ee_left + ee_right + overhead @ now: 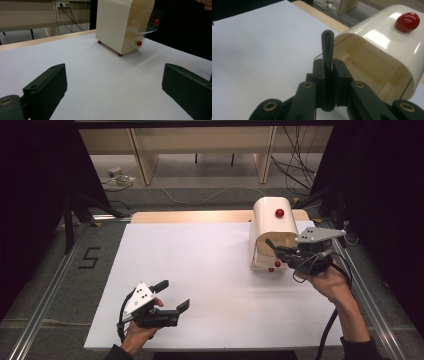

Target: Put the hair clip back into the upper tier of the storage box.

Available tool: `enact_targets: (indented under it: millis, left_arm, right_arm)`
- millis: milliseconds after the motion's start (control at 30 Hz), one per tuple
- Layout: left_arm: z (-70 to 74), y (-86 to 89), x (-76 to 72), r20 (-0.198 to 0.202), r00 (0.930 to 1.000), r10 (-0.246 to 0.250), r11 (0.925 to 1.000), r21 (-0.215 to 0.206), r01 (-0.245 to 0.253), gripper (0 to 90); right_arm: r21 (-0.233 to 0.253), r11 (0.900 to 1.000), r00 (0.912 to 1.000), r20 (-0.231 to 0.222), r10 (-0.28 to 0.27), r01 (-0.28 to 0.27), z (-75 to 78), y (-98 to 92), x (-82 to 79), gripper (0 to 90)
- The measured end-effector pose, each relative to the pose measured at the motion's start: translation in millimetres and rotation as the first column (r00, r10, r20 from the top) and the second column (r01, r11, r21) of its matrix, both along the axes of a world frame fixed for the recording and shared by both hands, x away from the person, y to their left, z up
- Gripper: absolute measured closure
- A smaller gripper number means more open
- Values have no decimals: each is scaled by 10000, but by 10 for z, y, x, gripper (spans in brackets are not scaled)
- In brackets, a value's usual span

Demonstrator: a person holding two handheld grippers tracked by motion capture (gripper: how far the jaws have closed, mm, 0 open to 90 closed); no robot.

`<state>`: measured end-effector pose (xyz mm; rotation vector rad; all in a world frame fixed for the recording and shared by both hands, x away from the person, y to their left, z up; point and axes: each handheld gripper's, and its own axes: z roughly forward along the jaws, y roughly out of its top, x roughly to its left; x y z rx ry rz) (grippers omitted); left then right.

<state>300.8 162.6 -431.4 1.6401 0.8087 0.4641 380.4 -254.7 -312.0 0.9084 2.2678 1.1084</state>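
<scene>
Gripping a dark, flat handle-like piece (327, 50) between closed jaws, the right hand-held gripper (284, 254) works at the open front of a cream box (270, 220) standing at the far right of the white counter (200, 270). In the right gripper view the piece rises upright from between the two jaw pads, just in front of the box's opening; what it belongs to cannot be made out there. The box has a rounded top carrying a red knob (279, 213), and its pale interior shows through the opening. In the left gripper view a clear curved flap (147, 22) with its own red knob (156, 22) stands lifted out from the box's front, above a lower panel with another red knob (139, 43); small red feet show under the box. A hand (330, 282) holds the right hand-held gripper beside the box, its cable trailing back toward the near edge of the counter.

Well apart from the box, toward the near left corner of the counter, the left hand-held gripper (175, 295) rests in the other hand (140, 330) with its jaws spread wide and nothing between them, pointing across the counter toward the box. Beyond the box lie a wooden strip at the counter's far edge, grey floor with loose cables, and pale furniture legs.
</scene>
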Motion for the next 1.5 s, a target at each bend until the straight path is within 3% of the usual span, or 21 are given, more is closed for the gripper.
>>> enact_targets:
  millis: [867, 1500]
  left_arm:
    - [0, 0, -2, -7, 10000, -9, 10000, -2, 9, 57]
    - [0, 2, -3, 17, 10000, -45, 10000, 50, 45, 57]
  right_arm:
    - [29, 9985, 9985, 29, -540, 540, -47, -146, 201, 820]
    - [-729, 9961, 9987, 180, -476, 488, -135, -142, 246, 819]
